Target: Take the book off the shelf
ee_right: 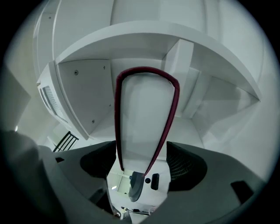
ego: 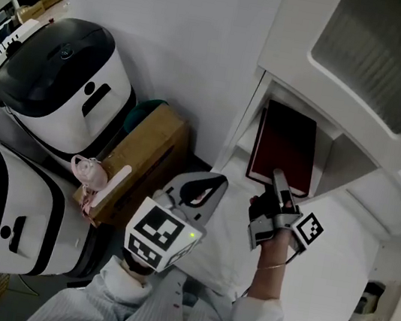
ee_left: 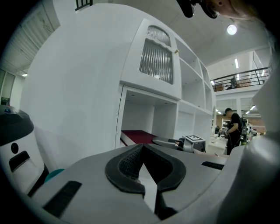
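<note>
- we see the right gripper (ego: pixel 279 184) with its jaws apart astride the page edge of the dark red book (ego: pixel 285 143); the tips seem to touch both covers;
- the left gripper (ego: pixel 210 186) has its jaws together, empty;
- the book lies flat in a compartment of the white shelf (ego: pixel 244 142)

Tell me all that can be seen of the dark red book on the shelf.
The book is a hardcover with dark red covers and a white page block. It is closed and lies flat on the floor of a white shelf compartment. The right gripper holds its near edge, with one jaw above it and one below. Both jaws appear to press on the covers.
</note>
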{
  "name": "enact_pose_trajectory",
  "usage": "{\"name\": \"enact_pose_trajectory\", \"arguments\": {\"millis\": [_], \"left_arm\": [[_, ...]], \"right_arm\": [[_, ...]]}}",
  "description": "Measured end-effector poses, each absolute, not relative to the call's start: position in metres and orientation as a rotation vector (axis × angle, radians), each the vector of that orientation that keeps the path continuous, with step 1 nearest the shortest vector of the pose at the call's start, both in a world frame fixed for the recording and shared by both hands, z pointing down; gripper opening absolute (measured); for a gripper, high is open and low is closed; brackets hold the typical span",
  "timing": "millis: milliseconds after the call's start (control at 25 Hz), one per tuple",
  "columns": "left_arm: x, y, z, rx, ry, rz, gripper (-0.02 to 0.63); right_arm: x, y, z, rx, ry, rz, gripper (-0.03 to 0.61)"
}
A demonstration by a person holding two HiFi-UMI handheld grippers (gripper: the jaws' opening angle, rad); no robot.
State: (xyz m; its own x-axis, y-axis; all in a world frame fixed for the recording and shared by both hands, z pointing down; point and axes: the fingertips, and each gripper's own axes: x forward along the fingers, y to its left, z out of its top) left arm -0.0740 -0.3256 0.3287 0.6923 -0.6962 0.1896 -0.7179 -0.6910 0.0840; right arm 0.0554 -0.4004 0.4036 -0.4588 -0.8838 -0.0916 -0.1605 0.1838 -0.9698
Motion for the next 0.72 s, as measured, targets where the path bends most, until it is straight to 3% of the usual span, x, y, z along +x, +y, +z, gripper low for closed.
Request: {"name": "enact_pose_trajectory", "arguments": {"millis": [520,600,720], "left_arm": [[-0.0740,-0.3340,0.3286,2.749,-1.163,0.222,0.009],[-0.0743,-0.3335,0.3270,2.753,-1.167,0.221,0.009],[-0.0749,-0.3326,0.3264,2.752,-1.170,0.218,0.009]], "right_arm": [[0.0553,-0.4118,0.4016,-0.999,1.749,-1.316,0.297],[0.0557,-0.4112,0.4006,-0.995,1.723,-1.326,0.257],[0.0555,-0.4104,0.4011,-0.991,1.703,-1.340,0.246]]}}
